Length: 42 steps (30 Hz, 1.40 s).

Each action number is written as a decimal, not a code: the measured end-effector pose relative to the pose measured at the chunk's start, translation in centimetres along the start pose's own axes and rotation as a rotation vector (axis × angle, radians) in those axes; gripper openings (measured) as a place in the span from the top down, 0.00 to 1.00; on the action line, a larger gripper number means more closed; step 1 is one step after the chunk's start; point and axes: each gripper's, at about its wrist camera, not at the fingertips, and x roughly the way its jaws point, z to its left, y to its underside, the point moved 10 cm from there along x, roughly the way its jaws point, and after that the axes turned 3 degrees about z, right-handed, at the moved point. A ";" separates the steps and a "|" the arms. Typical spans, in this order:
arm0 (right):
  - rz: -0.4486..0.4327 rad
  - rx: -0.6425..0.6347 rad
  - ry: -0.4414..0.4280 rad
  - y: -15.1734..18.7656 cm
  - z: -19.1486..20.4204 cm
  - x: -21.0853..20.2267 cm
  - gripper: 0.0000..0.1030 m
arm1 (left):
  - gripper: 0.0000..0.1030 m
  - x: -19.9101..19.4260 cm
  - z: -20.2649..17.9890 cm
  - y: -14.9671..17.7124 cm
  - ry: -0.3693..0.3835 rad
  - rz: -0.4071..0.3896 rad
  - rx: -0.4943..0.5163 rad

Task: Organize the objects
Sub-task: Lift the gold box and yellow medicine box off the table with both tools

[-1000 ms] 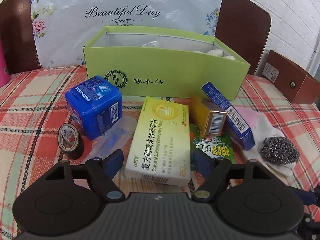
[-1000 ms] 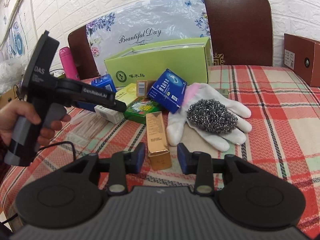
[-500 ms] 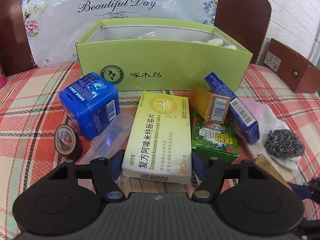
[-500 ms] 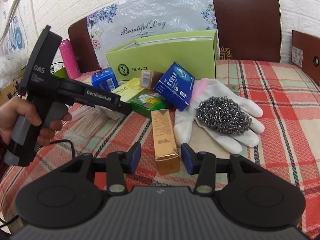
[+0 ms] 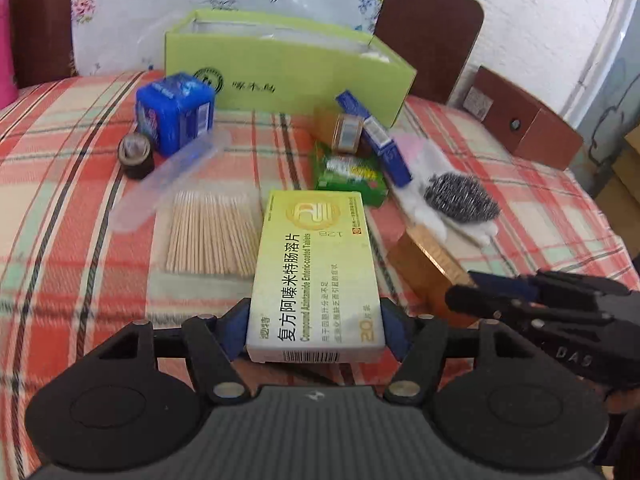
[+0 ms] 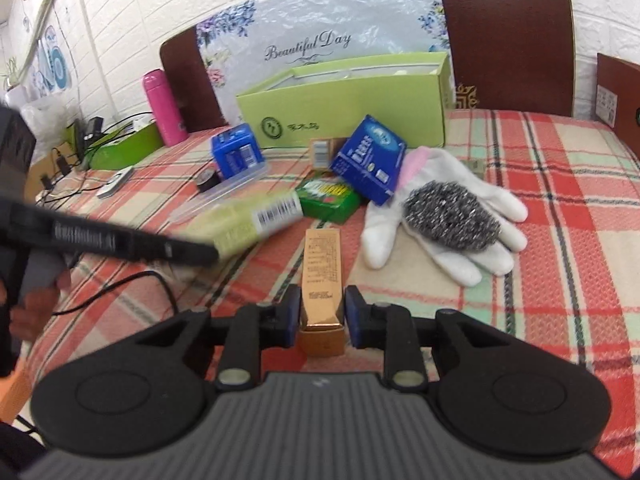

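Note:
My left gripper (image 5: 316, 326) is shut on a yellow medicine box (image 5: 316, 272) and holds it lifted above the plaid cloth; the box also shows blurred in the right wrist view (image 6: 248, 220). My right gripper (image 6: 322, 312) is shut on a long gold box (image 6: 322, 276), whose far end points at the green packet (image 6: 328, 198). The open green cardboard box (image 5: 288, 76) stands at the back. The right gripper also shows at the right of the left wrist view (image 5: 500, 288).
On the cloth lie a bag of cotton swabs (image 5: 212, 232), a clear case (image 5: 168, 176), a tape roll (image 5: 136, 156), a blue cube box (image 5: 174, 110), a flat blue box (image 6: 370, 160), and a steel scourer (image 6: 450, 216) on a white glove (image 6: 460, 256). A pink bottle (image 6: 162, 106) stands far left.
My left gripper has lifted the yellow box and pulled it back, uncovering the cotton swabs. My right gripper has closed on the gold box.

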 end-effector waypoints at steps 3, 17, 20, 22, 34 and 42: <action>0.004 0.000 0.006 0.1 0.1 0.3 0.74 | 0.31 0.5 -0.2 -0.3 -0.023 -0.013 0.012; 0.008 0.031 0.021 0.8 -0.5 0.7 0.74 | 0.29 2.1 -1.3 -1.5 -0.057 -0.010 0.067; 0.007 0.030 0.028 0.8 -0.6 0.7 0.73 | 0.28 2.5 -1.7 -1.8 -0.056 -0.010 0.079; 0.009 0.029 0.038 0.9 -1.0 0.6 0.71 | 0.28 2.7 -1.7 -1.9 -0.053 -0.012 0.084; -0.011 0.018 0.031 0.0 -0.9 1.5 0.71 | 0.32 3.4 -1.7 -2.2 -0.061 -0.041 0.113; -0.028 0.042 0.019 -0.2 -1.2 0.5 0.77 | 0.33 1.3 -1.5 -2.5 -0.026 -0.069 0.068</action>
